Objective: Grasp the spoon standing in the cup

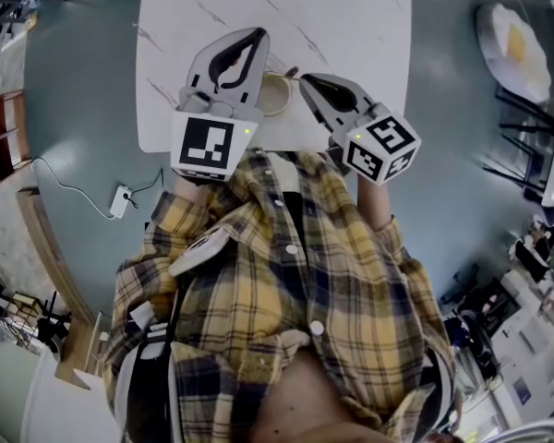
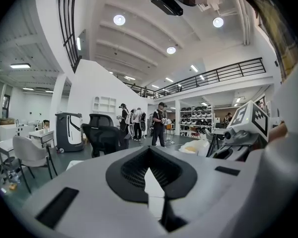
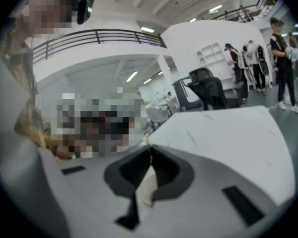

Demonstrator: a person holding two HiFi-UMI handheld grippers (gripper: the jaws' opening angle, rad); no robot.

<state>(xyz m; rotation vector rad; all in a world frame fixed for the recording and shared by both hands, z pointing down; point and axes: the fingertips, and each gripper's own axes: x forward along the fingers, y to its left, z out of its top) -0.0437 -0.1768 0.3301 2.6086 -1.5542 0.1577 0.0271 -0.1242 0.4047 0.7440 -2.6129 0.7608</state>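
A slim, gold-toned spoon [image 3: 149,150] stands near upright, its long axis crossing the pinched tips of the right gripper [image 1: 304,79], which is clamped on it above the worktop's [image 1: 351,17] near edge. A cream cup [image 1: 275,95] sits alongside. The left gripper [image 1: 258,34] is closed, holding nothing.

**Spoon [image 3: 149,155] and cup [image 1: 275,95], placed relative to the right gripper [image 1: 305,79] and left gripper [image 1: 256,33].**
Spoon: a thin, pale tan sliver, nearly upright, pinched between the closed jaw tips of the right gripper; its outline is blurred. Cup: pale beige, round-rimmed and upright, lying between the two grippers, just beside the right gripper's tips and partly covered by the left gripper's body.
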